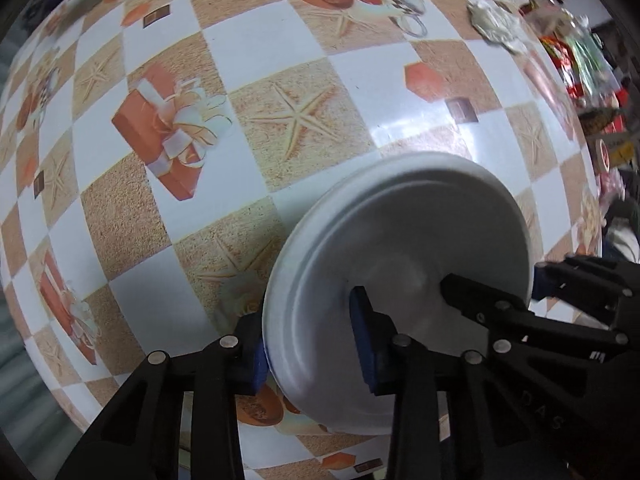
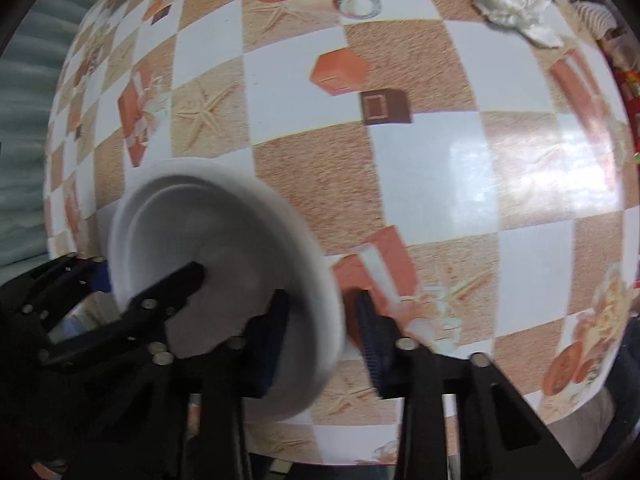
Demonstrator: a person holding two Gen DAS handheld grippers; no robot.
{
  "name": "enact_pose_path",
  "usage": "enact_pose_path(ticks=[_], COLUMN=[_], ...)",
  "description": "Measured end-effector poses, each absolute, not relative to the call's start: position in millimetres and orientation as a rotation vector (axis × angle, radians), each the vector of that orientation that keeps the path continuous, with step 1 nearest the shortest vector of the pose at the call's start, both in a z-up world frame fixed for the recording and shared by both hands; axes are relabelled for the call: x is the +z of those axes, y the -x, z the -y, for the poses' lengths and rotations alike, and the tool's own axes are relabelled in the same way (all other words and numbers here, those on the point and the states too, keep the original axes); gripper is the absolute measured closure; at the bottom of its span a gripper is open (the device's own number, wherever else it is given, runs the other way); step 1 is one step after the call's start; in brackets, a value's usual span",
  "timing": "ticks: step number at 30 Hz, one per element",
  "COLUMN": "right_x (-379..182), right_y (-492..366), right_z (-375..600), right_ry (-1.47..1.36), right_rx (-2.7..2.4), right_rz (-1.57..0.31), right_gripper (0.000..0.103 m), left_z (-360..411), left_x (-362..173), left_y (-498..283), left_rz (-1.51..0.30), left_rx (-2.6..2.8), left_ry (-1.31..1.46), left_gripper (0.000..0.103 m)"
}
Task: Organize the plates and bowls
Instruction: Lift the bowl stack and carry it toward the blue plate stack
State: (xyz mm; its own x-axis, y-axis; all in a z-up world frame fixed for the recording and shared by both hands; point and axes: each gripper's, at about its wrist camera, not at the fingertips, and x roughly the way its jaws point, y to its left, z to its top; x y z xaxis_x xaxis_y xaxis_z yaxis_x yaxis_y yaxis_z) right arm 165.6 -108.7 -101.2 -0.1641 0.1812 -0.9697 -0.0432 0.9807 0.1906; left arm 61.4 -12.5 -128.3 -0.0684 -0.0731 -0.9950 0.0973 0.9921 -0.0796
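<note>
The table point(image 1: 304, 68) fills both views, covered in a checked cloth of white and sandy squares printed with starfish, gift boxes and cups.

On it, near the cameras, sits a white bowl point(image 1: 400, 248), gripped from both sides at once. The left hand-held gripper point(image 1: 308, 344) points almost straight down at the table and has its two blue-padded fingers closed over the bowl's left rim, one pad point(image 1: 362, 320) inside the bowl and the other outside against the wall. No earlier picture is there to compare with. The right hand-held gripper point(image 2: 316, 336) also points steeply down and straddles the right rim of the same bowl point(image 2: 224, 248), one finger inside and one outside; there the rim is smeared by blur, so whether both pads press on it is hard to make out. In each view the other hand-held gripper reaches in from the side, its black finger resting inside the bowl.

Whether the bowl rests on the cloth or is lifted off it cannot be told.

A crumpled silvery foil point(image 2: 512, 4) lies on the far right of the table, well apart from the bowl. Beyond the right table edge, a clutter of coloured packets point(image 1: 580, 60) is too blurred and distorted to identify.
</note>
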Motion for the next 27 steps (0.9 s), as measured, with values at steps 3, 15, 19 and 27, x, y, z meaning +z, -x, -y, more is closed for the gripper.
enact_pose_path(ticks=[3,15,19,27], right_x=[-102.5,-108.9,-108.4,-85.4], right_y=[-159.3,-103.1,-95.9,-102.3], right_z=[105.5,81.4,76.0,60.5], right_ry=[-0.108,-0.088,-0.089,-0.060], right_rx=[0.186,0.193,0.183,0.201], right_rz=[-1.738,-1.831,-1.848,-1.805], right_gripper=[0.075,0.075,0.075,0.074], left_z=[15.8,15.0,14.5,-16.0], left_x=[-129.3,-134.8,-130.6,-102.5], left_y=[-52.8,5.3,17.6,26.8], left_rz=[-1.644,-1.694,-1.698,-1.638], left_rx=[-0.156,-0.187,-0.200,-0.192], left_ry=[-0.038,-0.095,-0.113,-0.084], left_gripper=[0.065,0.065,0.065,0.065])
